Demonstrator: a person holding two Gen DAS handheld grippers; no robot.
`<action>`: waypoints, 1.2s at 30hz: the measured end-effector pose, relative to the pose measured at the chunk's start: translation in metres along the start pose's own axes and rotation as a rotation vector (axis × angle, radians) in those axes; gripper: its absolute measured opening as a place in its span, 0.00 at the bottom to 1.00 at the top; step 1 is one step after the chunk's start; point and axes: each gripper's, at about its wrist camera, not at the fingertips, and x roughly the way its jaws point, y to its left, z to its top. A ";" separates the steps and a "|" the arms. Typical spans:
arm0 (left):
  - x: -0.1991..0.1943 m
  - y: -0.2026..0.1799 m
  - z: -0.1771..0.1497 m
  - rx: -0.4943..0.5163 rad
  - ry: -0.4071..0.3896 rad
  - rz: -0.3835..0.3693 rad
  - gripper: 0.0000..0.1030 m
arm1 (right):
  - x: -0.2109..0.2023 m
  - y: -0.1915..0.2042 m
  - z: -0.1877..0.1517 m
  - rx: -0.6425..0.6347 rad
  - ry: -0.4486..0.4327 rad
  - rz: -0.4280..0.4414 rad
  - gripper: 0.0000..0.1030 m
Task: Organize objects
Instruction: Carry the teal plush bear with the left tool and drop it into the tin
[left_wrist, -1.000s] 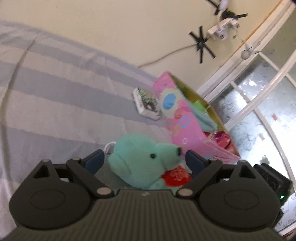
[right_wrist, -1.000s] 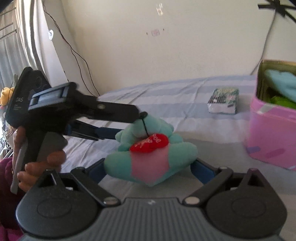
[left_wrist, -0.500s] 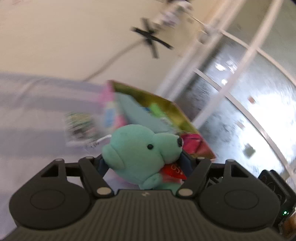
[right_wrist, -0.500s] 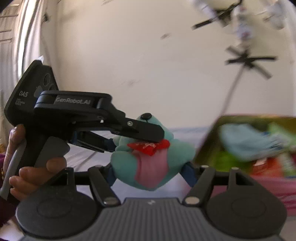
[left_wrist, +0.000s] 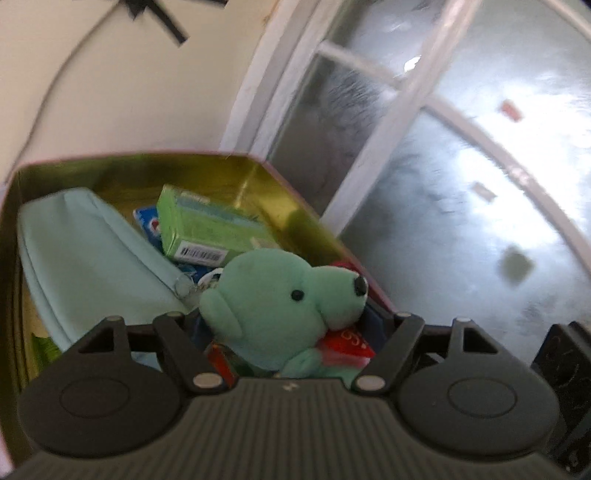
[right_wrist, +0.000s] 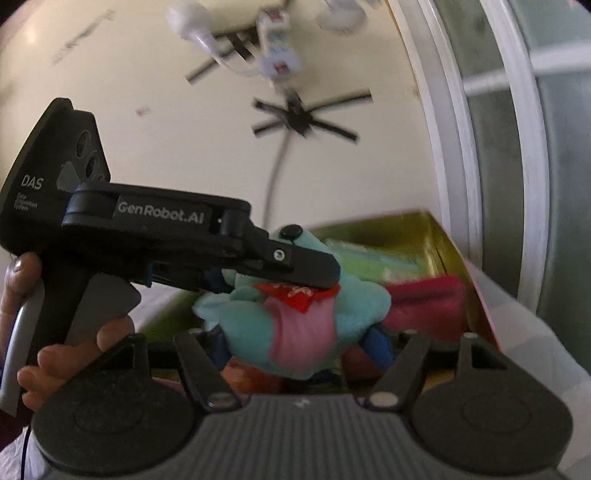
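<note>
- My right tongs (right_wrist: 299, 343) are closed on the teal plush toy (right_wrist: 295, 317); blue pads press its pink belly from both sides.
- The left tongs (right_wrist: 280, 266) reach in from the left and clamp the toy's head, above its red heart (right_wrist: 295, 295).
- My left hand (right_wrist: 55, 354) grips that tool's handle.
- The toy hangs over the open gold-lined box (right_wrist: 439, 236), beside a red item (right_wrist: 424, 310) inside.
- A window frame (right_wrist: 495, 147) stands right.
</note>
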 end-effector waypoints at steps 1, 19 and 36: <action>0.005 0.003 0.002 -0.005 -0.001 0.014 0.78 | 0.008 -0.003 0.002 -0.001 0.014 -0.001 0.67; -0.045 -0.011 -0.014 0.029 -0.146 0.230 0.85 | -0.023 0.023 -0.021 -0.067 -0.139 -0.091 0.84; -0.133 -0.002 -0.094 0.069 -0.242 0.473 0.85 | -0.076 0.060 -0.053 0.090 -0.177 -0.043 0.84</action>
